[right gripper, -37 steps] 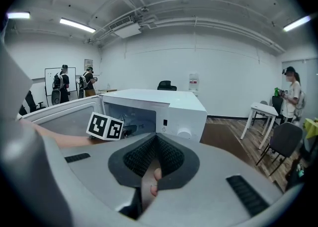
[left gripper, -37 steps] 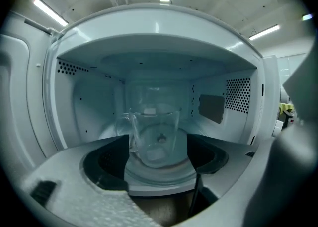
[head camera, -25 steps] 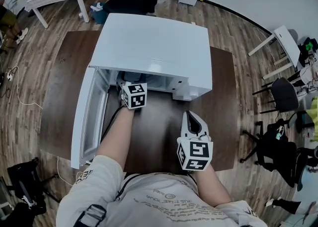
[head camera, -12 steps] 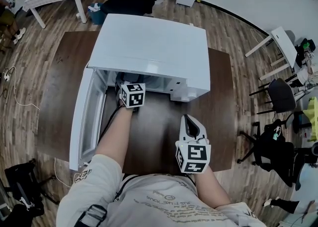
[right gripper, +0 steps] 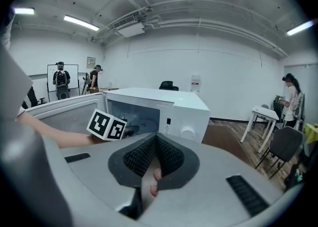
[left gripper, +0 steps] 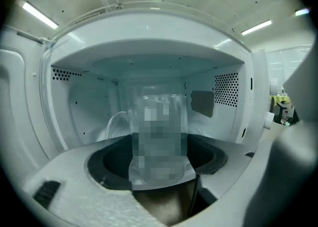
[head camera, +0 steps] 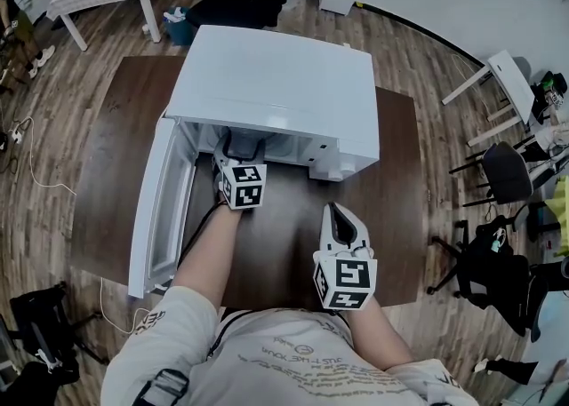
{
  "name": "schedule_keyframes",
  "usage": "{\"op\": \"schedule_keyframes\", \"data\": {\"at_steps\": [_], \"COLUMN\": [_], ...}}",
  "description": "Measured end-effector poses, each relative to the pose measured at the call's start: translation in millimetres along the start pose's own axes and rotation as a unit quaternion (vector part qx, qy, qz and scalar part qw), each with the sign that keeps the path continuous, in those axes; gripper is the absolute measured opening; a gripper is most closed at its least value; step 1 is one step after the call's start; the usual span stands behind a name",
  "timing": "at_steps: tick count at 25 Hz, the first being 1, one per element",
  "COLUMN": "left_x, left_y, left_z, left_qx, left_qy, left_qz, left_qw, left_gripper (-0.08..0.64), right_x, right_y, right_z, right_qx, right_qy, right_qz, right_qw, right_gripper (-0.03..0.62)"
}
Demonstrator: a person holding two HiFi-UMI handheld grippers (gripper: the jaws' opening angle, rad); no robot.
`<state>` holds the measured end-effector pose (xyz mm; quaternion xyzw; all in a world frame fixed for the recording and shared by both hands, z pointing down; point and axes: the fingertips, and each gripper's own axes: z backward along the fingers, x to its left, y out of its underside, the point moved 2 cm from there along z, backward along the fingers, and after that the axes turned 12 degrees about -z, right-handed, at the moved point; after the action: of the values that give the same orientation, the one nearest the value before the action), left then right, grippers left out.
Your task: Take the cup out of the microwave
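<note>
The cup [left gripper: 158, 121] is clear glass, so likely stiff, slick and breakable (best pinched across the body, clear of its handle). Nearest, the right gripper [right gripper: 155, 146] hangs over the worktop [head camera: 400, 182], jaws together and empty. Beyond it, the left gripper [left gripper: 161, 174] has its jaws spread wide, seemingly pressing the cup's sides, at the mouth of the microwave [head camera: 276, 75].
</note>
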<state>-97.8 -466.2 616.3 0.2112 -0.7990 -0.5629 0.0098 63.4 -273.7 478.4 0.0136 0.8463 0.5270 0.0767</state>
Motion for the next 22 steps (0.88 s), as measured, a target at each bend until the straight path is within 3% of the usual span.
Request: {"op": "schedule_keyframes", "data": {"at_steps": [13, 22], "left_x": [-6.8, -6.5], "left_y": [-0.3, -26.0], "left_z": [59.3, 123.0], "left_qx": [-0.009, -0.033], "left_qy": [0.012, 0.015], "left_qz": [0.0, 0.002], "left_qw": [0.9999, 0.9993], "left_gripper": [0.348, 0.348], "right_x": [21.4, 49.3], "right_y": [-4.0, -3.1], "right_z": [16.1, 29.0], "right_qx": [-0.018, -0.039], "right_qy": [-0.016, -0.04], "right_qz": [-0.005, -0.019], "right_qw": [1.0, 0.998], "right_gripper": [0.011, 0.011]}}
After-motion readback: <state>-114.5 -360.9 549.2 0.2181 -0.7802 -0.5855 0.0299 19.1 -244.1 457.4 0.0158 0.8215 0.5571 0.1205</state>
